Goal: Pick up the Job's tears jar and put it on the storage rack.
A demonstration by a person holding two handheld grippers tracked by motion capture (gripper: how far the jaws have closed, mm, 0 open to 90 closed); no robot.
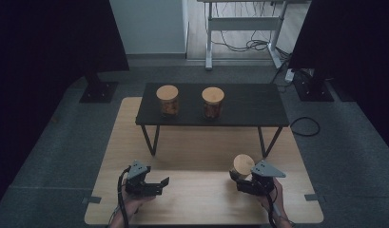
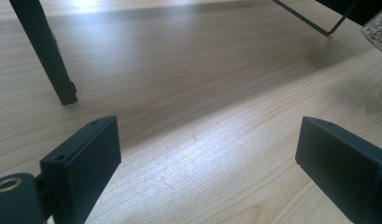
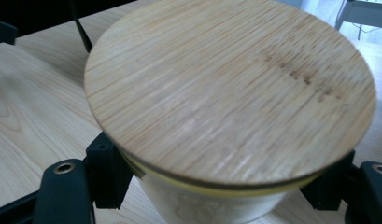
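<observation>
You are holding a lidded glass jar [image 1: 240, 167] in your right gripper [image 1: 240, 183], at the near right part of the light wooden table [image 1: 201, 199]. In the right gripper view the two black jaws are pressing on the jar's body from either side, just under the round bamboo lid [image 3: 230, 88], so that tool is clamped on the jar. The lid is sitting on the jar, with a yellowish seal ring showing beneath its edge. In the high view the jar is looking tilted, its lid facing up and toward the far side; whether its base is touching the table I cannot tell.

Your left gripper [image 1: 156, 185] is hovering low over the near left part of the table, well apart from the jar. In the left gripper view its jaws are standing wide, with bare wood grain between them and nothing held. One black leg [image 2: 46, 51] of the small dark shelf is standing on the table beyond the jaws.

That dark shelf [image 1: 249, 104] is sitting across the far half of the table. On it, two more jars with bamboo lids are standing upright side by side: the left jar [image 1: 167, 100] and the right jar [image 1: 213, 102], both showing brownish contents, near each other and not touching.
</observation>
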